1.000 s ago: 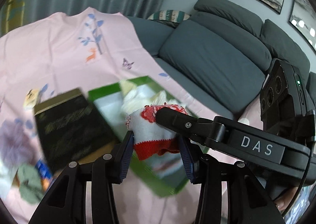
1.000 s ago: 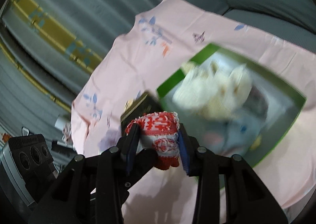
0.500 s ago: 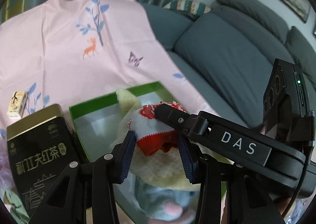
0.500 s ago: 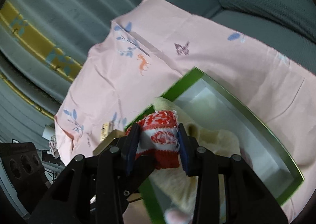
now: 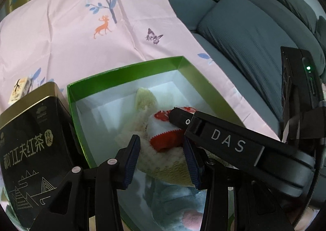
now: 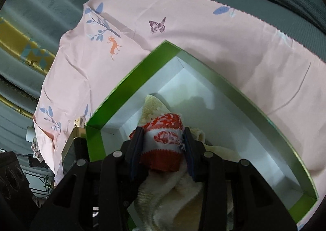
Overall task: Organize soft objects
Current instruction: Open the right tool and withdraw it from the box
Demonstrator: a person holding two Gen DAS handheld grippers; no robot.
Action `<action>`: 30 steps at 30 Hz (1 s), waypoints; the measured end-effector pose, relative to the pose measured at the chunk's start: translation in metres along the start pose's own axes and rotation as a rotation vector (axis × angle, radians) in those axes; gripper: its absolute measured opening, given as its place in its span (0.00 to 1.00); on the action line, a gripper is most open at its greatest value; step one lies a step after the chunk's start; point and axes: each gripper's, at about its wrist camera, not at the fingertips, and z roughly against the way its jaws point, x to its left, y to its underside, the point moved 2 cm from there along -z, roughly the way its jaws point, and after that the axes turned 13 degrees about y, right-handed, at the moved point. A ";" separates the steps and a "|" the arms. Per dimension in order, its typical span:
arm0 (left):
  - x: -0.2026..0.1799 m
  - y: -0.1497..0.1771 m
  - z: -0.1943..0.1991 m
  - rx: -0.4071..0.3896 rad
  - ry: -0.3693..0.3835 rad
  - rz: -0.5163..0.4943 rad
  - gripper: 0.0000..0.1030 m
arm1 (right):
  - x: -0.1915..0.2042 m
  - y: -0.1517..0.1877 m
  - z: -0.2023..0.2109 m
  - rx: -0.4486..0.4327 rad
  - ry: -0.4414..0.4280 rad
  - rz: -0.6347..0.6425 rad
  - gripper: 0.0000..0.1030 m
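Observation:
My right gripper (image 6: 163,147) is shut on a red and white knitted sock (image 6: 163,145) and holds it inside the green box (image 6: 130,80), just above a cream plush piece (image 6: 179,196). In the left wrist view the sock (image 5: 165,133) sits in the right gripper's fingers (image 5: 179,119) over the cream plush (image 5: 163,159). My left gripper (image 5: 163,159) is open, its pads apart on either side of the sock and not touching it. A blue-grey soft item (image 5: 173,206) lies lower in the box (image 5: 126,68).
A black and gold tea tin (image 5: 30,149) stands against the box's left wall. A small cream packet (image 5: 19,88) lies on the pink printed cloth (image 5: 81,37). The grey sofa (image 5: 254,33) is at the right, curtains behind.
Both grippers moved forward and down over the green box. The sock went from above the box's near edge to low inside it, over the cream plush. The left gripper's pads are wider apart.

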 end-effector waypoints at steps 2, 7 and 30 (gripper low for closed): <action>-0.001 0.000 0.002 0.002 0.002 -0.007 0.43 | -0.001 0.001 0.001 -0.001 -0.009 -0.005 0.38; -0.009 -0.001 0.021 -0.026 0.052 -0.013 0.43 | -0.001 0.002 0.017 -0.038 -0.031 -0.012 0.40; 0.013 0.069 0.174 -0.183 0.016 -0.128 0.81 | 0.027 0.126 0.150 -0.355 -0.089 0.042 0.86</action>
